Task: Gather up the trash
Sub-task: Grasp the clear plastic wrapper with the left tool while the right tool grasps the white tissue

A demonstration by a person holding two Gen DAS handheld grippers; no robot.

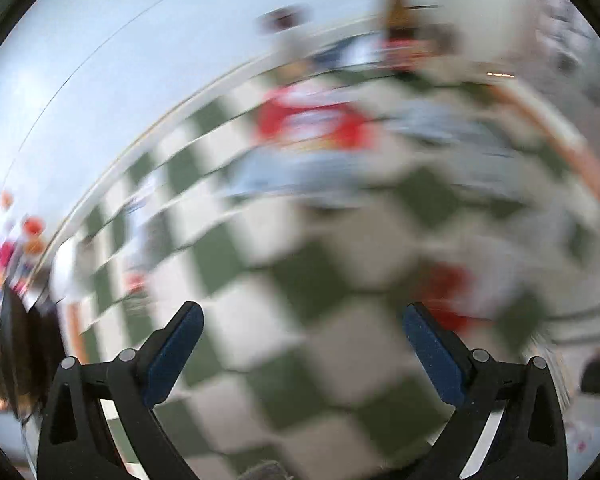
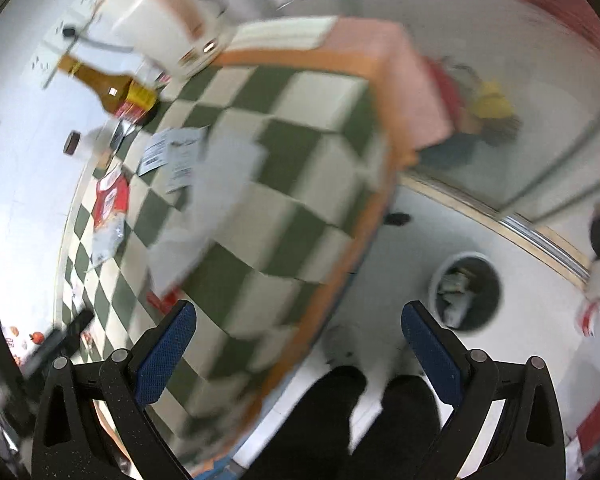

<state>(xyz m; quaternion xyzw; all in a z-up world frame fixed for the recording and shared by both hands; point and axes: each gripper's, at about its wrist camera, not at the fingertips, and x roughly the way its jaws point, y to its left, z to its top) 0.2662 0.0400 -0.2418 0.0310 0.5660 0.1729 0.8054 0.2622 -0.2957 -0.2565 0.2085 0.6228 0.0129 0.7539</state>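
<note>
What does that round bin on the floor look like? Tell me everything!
The bin is round with a pale rim and a dark inside, seen from above in the right wrist view. It stands on the white floor, apart from the checkered table. Crumpled, pale scraps already lie in it, mostly on one side; the blur hides what they are. Nothing touches it from outside, and neither gripper is near it.

Checkered tablecloth matt cloth; bottle glossy amber glass.
</note>
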